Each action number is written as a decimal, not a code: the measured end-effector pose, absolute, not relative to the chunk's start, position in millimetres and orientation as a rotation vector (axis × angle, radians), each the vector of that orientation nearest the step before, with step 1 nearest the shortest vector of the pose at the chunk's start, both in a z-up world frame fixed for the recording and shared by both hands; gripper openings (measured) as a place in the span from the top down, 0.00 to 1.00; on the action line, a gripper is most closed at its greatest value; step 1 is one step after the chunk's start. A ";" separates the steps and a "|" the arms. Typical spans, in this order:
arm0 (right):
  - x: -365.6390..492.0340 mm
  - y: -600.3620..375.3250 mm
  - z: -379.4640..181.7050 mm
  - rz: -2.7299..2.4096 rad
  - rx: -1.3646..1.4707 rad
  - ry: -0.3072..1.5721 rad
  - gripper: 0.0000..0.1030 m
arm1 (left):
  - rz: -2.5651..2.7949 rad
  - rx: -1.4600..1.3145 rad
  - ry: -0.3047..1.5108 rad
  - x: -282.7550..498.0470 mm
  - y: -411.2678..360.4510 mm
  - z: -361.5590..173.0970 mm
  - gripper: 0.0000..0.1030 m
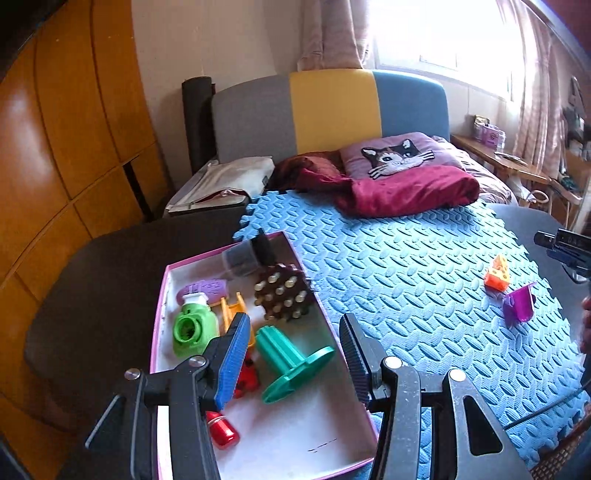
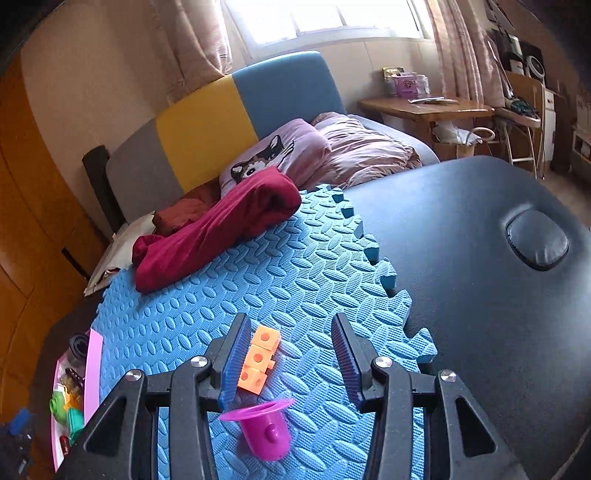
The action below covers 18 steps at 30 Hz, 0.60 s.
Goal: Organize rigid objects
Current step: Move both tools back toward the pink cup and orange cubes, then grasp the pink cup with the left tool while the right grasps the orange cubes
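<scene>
Left gripper (image 1: 293, 325): jaws apart, nothing between the pads, poised over the pink-rimmed box (image 1: 162, 302).
Box contents: green spool (image 1: 291, 360), green bottle (image 1: 192, 328), brown studded piece (image 1: 282, 295), red bits (half hidden by a finger).
Right gripper (image 2: 291, 332): jaws apart, gripping nothing; orange block (image 2: 258, 360) just beside its left pad, magenta cup (image 2: 267, 430) below on its side.
Surface: blue foam mat (image 2: 295, 266) on a dark padded table (image 2: 461, 229).
Beyond: maroon cloth (image 2: 221, 229), cat pillow (image 1: 395, 155), bright window (image 2: 321, 16).
</scene>
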State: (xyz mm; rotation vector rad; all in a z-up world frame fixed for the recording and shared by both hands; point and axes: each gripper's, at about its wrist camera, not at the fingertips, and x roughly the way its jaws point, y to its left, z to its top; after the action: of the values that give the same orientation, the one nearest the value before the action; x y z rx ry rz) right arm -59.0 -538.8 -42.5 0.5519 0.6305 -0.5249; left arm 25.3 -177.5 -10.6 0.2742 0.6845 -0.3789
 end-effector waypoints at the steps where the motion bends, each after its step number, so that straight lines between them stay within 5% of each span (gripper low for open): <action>1: -59.6 -539.7 -42.3 -0.526 0.557 0.629 0.56 | -0.385 0.280 0.682 24.7 -181.0 -10.6 0.50; 18: -76.9 -562.9 -45.7 -0.586 0.692 0.591 0.56 | -0.541 0.349 0.744 28.3 -254.2 -30.0 0.48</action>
State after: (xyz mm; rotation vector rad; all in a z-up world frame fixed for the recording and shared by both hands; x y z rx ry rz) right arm -76.9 -562.9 -45.7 0.6917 0.5909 -0.5862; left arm 28.3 -254.2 -30.0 0.3490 0.7440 -0.5415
